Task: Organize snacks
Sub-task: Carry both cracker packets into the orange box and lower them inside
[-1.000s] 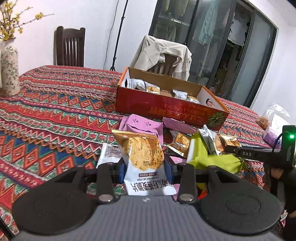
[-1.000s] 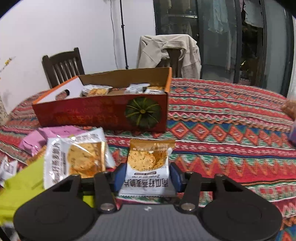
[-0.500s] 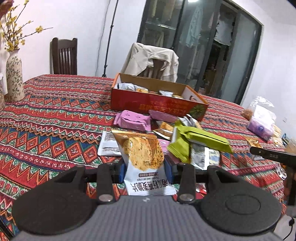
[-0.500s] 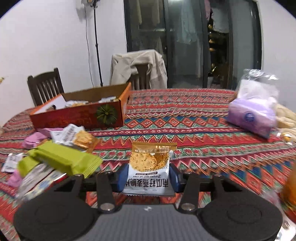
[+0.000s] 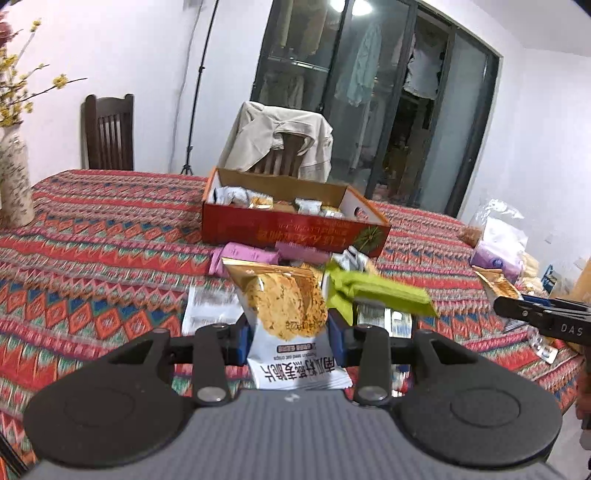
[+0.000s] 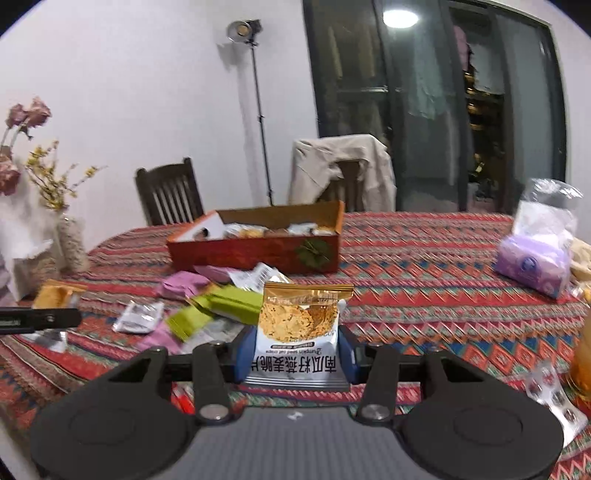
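Over the patterned counter (image 5: 92,236), both pairs of tongs have pulled back and up since a second ago: the red box (image 5: 291,230) looks smaller and farther off in each view, and the right pair has drawn away the most.

Going left to right, the left tongs (image 5: 290,334) pinch a pumpkin-seed crisp packet (image 5: 286,314) upright between the blue pads, its white lower half tucked back toward the camera. Beyond it lie the pink packets (image 5: 240,254) and the green wrappers (image 5: 373,290), loose in front of the box, which sits open with several packets inside. At the far right edge of that view the right tongs poke in, a gold-topped packet showing just behind them.

The right tongs (image 6: 295,349) grip a second crisp packet (image 6: 301,325) the same way, upright and centred between the pads.

Only the right view shows the lamp on its stand (image 6: 243,31) and the blister sheet (image 6: 552,395) at the counter's near right. A purple bag (image 6: 532,264) shows in both.
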